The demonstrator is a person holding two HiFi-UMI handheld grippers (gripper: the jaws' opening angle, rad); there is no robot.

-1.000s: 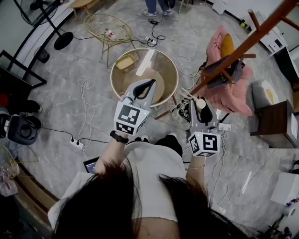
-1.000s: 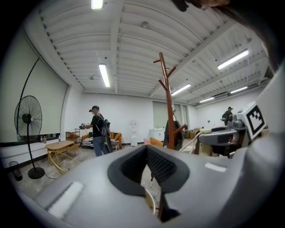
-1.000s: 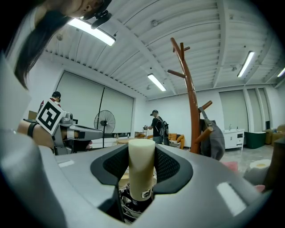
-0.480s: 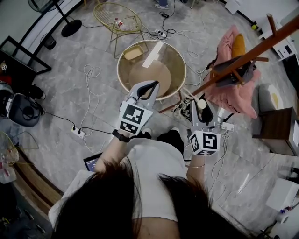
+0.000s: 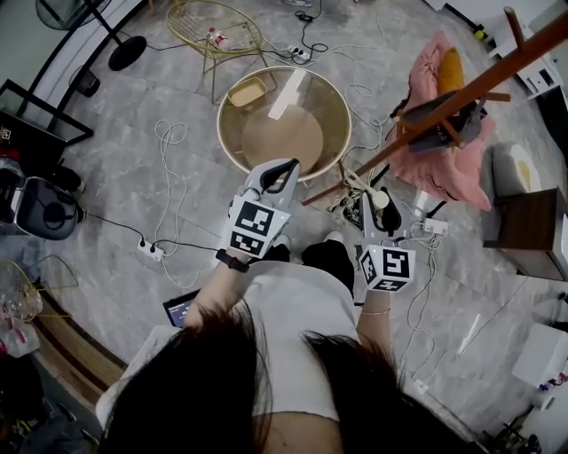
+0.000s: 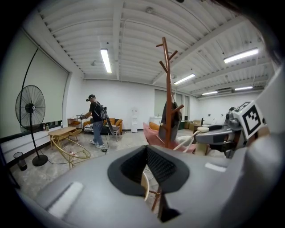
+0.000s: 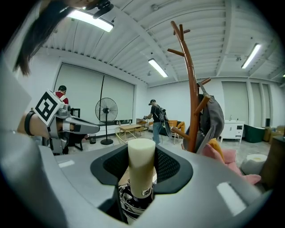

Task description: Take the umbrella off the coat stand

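Observation:
My right gripper (image 5: 380, 200) is shut on the umbrella's cream handle (image 7: 141, 165), which stands upright between its jaws. The folded black-and-white canopy (image 5: 349, 209) hangs below the gripper, apart from the brown wooden coat stand (image 5: 461, 93). In the right gripper view that coat stand (image 7: 192, 89) rises ahead to the right, with a grey bag (image 7: 213, 116) on one peg. My left gripper (image 5: 282, 170) is held level to the left. Its jaws stand a little apart, and only the round table's rim shows through the gap in the left gripper view.
A round glass table (image 5: 337, 106) stands just ahead, a gold wire chair (image 5: 209, 27) beyond it. A pink chair (image 5: 444, 173) sits by the coat stand's foot. Cables and a power strip (image 5: 146, 253) lie on the floor. Far off stand a fan (image 6: 30, 109) and a person (image 6: 95, 120).
Both grippers have sunk a little and drawn nearer my body. The umbrella handle stays in the right gripper's jaws. The left jaws look unchanged.

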